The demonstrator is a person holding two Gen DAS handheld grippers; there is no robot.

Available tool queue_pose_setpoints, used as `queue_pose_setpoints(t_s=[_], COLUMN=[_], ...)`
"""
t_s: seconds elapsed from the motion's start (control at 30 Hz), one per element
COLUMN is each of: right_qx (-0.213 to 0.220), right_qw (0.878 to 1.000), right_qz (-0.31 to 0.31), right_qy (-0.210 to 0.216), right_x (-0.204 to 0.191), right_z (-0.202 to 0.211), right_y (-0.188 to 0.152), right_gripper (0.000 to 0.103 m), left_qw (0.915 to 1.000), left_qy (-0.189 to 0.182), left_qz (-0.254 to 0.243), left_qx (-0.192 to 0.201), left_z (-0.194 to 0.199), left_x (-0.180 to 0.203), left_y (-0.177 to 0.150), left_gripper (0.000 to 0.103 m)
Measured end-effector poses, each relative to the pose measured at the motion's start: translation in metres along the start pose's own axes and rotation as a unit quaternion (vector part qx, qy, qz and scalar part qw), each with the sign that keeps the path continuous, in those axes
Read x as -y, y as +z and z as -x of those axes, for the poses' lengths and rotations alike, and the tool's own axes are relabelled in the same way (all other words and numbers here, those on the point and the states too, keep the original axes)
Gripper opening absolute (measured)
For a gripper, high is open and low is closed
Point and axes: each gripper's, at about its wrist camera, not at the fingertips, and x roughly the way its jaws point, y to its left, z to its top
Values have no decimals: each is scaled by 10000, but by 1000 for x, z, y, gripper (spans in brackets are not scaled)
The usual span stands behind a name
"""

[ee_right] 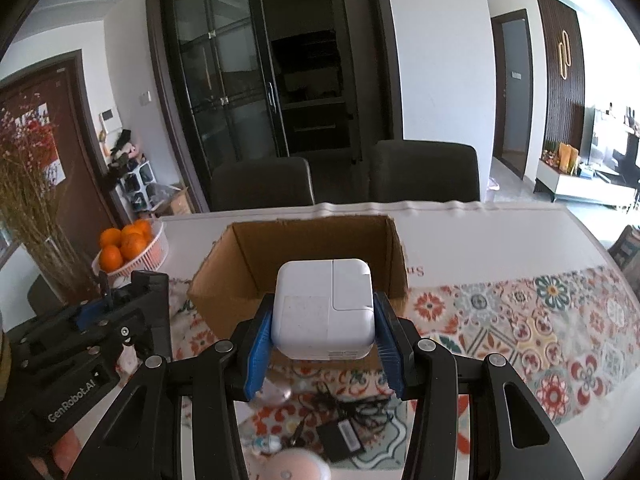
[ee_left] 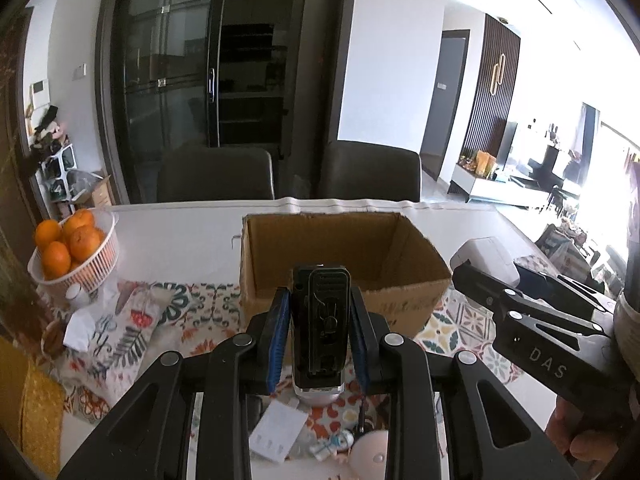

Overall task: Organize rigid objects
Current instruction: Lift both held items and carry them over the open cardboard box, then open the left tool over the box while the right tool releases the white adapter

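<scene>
In the left wrist view, the blue-padded fingers (ee_left: 280, 336) of the left gripper (ee_left: 319, 340) clamp a black clip-like device (ee_left: 320, 320) at lower centre, held upright before the open cardboard box (ee_left: 344, 256) at mid-frame. In the right wrist view, the right gripper (ee_right: 323, 340) pinches a white power adapter (ee_right: 324, 312) at centre, just short of the box's near wall. The two grippers ride close together; they could knock each other, or snag that near wall, and shake a load loose.
</scene>
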Motion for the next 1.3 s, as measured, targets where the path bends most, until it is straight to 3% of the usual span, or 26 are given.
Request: queue_pose_setpoints(t_s=[0.23, 0.63, 1.0, 1.3], right_qx=[-126, -845, -1510, -1889], right_qw=[9999, 9963, 9884, 9820], right_qz=[92, 70, 140, -45], right_qy=[70, 136, 92, 63], right_x=[1, 13, 16, 24], right_z=[-19, -70, -113, -141], right_y=[28, 54, 65, 61], right_gripper=[47, 47, 47, 47], left_qw=[9999, 9957, 9829, 9761], left_qy=[-51, -53, 50, 270], left_qz=[-26, -97, 73, 223], left_qx=[-163, -915, -1838, -2145], left_z=[-24, -75, -137, -164], left_x=[1, 1, -10, -15], left_y=[31, 65, 66, 67], left_gripper=[28, 28, 28, 28])
